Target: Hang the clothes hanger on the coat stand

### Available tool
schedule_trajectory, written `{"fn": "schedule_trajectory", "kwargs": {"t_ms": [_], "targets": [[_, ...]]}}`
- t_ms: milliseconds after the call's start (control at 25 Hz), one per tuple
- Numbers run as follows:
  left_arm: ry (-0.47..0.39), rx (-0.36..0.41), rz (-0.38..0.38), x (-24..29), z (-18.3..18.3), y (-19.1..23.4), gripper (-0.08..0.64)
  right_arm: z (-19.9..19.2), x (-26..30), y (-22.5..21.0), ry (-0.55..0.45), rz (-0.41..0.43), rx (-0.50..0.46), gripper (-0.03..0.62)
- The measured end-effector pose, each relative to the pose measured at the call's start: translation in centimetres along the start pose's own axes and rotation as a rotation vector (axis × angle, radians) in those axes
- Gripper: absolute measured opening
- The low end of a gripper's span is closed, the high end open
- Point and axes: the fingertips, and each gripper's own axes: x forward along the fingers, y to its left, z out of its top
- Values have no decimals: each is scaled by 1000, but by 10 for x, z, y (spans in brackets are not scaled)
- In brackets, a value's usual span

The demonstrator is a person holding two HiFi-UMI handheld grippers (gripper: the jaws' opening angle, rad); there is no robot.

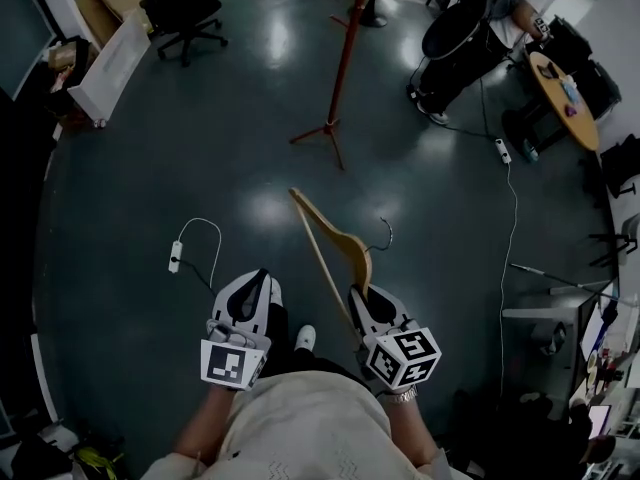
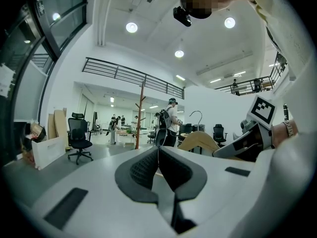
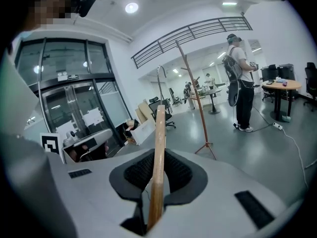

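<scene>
Over a dark office floor (image 1: 200, 158), well short of the coat stand (image 1: 341, 68), the right gripper (image 3: 157, 175) pinches the wooden clothes hanger (image 1: 335, 240); the left gripper (image 2: 158, 171) is pressed together, empty.

No legible text — none anywhere

A glossy dark floor (image 1: 200, 148) holds a black office chair (image 1: 180, 3) and round table (image 1: 588, 128) (cluttered) — ceiling lights (image 2: 131, 27) overhead.

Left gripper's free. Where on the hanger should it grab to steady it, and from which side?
On the hanger, probably the free wooden arm, from the left: it juts out that way, clear of the hook and of the right gripper clamping the other end. The left gripper has its jaws together, so open first.
</scene>
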Motion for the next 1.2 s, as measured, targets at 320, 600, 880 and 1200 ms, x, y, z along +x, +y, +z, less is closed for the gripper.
{"fn": "schedule_trajectory", "kwargs": {"t_ms": [320,600,880,1200], "targets": [[1,-25,-16,45,12,37,14,32,47,-7,24,-27,-8,69],[2,-18,-99,85,23,63,14,71,77,-5,-5,-65,-16,69],[-61,-29,-151,120,44,98,14,96,113,6,-59,-122,33,69],[-67,-12,-172,113,56,140,14,115,144,31,-87,-122,10,69]]}}
